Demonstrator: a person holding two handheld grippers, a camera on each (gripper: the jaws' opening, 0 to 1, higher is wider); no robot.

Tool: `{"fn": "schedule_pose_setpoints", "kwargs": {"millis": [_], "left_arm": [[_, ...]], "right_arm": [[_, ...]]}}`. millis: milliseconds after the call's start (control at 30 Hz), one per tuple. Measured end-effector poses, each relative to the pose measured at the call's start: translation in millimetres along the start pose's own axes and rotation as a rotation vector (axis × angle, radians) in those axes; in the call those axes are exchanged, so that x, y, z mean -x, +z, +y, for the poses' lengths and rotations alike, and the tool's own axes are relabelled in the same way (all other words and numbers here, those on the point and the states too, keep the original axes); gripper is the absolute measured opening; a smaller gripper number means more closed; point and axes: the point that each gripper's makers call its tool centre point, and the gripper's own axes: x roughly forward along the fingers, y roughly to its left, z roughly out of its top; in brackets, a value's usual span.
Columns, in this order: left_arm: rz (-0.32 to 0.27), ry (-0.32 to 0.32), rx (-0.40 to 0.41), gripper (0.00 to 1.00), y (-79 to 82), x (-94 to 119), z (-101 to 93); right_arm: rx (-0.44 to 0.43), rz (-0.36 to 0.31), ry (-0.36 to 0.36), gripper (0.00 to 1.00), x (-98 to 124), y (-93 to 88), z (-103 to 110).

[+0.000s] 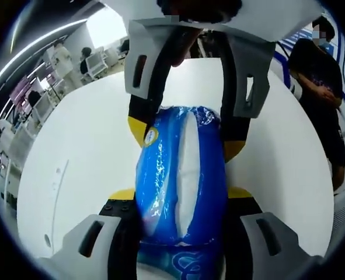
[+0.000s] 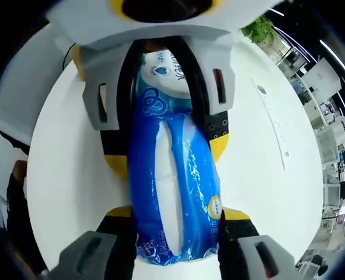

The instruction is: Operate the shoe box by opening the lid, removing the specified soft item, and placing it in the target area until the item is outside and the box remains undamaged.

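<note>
Blue tissue pack [image 1: 181, 175] hangs above white table [image 1: 73, 151], left gripper [image 1: 181, 230] & right gripper [image 2: 175, 233] each clamped on opposite ends; looks light, squashy, slick wrap, so hold ends, gentle squeeze.

Blue plastic tissue pack [image 1: 181, 175], white centre strip, clamped lengthwise between both claws

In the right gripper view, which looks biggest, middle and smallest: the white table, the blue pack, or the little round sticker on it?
As they look:
1. table
2. blue pack, though it is closer to the camera
3. sticker
</note>
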Motion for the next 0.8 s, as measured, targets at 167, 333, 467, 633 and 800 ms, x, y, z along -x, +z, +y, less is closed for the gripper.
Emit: {"fn": "schedule_pose_setpoints", "kwargs": {"millis": [167,333,467,633,800], "left_arm": [[0.002,-0.007,-0.014,0.55,0.3,2,-2.3],[0.006,-0.006,-0.020,0.53,1.0,6,-2.7],[0.008,-0.005,-0.027,0.52,2.2,9,-3.0],[0.018,-0.004,-0.047,0.50,1.0,17,-5.1],[0.015,0.008,-0.057,0.49,-0.7,32,0.7]], "right_arm": [[0.001,0.002,0.005,0.53,2,-0.1,3],[0.000,0.017,-0.003,0.52,6,-3.8,1],[-0.006,0.020,-0.008,0.52,12,-4.5,1],[-0.017,0.026,-0.005,0.53,16,-4.3,4],[-0.041,0.011,-0.020,0.55,22,2.6,2]]}}
